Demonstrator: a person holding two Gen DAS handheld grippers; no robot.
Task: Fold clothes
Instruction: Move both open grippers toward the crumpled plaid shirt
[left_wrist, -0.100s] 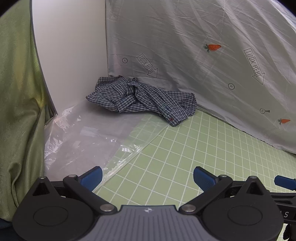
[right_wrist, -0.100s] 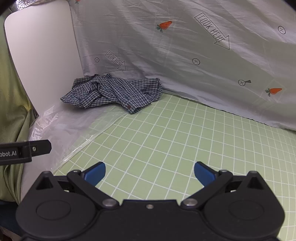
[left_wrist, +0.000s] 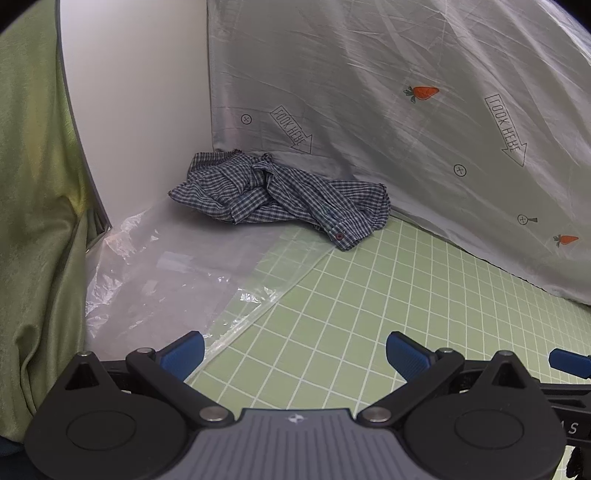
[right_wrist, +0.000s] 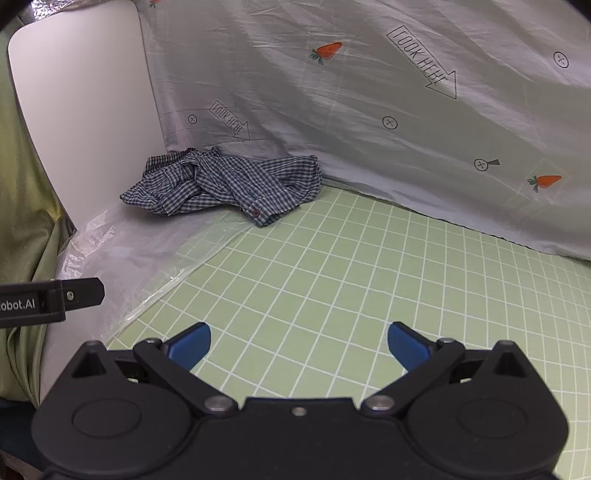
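A crumpled blue-and-white checked shirt (left_wrist: 280, 195) lies in the far corner, partly on clear plastic and partly on the green grid mat (left_wrist: 369, 295). It also shows in the right wrist view (right_wrist: 225, 188). My left gripper (left_wrist: 295, 354) is open and empty, low over the mat, well short of the shirt. My right gripper (right_wrist: 299, 343) is open and empty, also well short of the shirt. A blue fingertip of the right gripper (left_wrist: 569, 363) shows at the right edge of the left wrist view.
A clear plastic sheet (left_wrist: 166, 273) covers the mat's left side. A grey printed cloth backdrop (left_wrist: 406, 129) hangs behind. A white panel (left_wrist: 136, 110) and a green curtain (left_wrist: 33, 184) stand at the left. Part of the left gripper's body (right_wrist: 48, 301) shows at the left.
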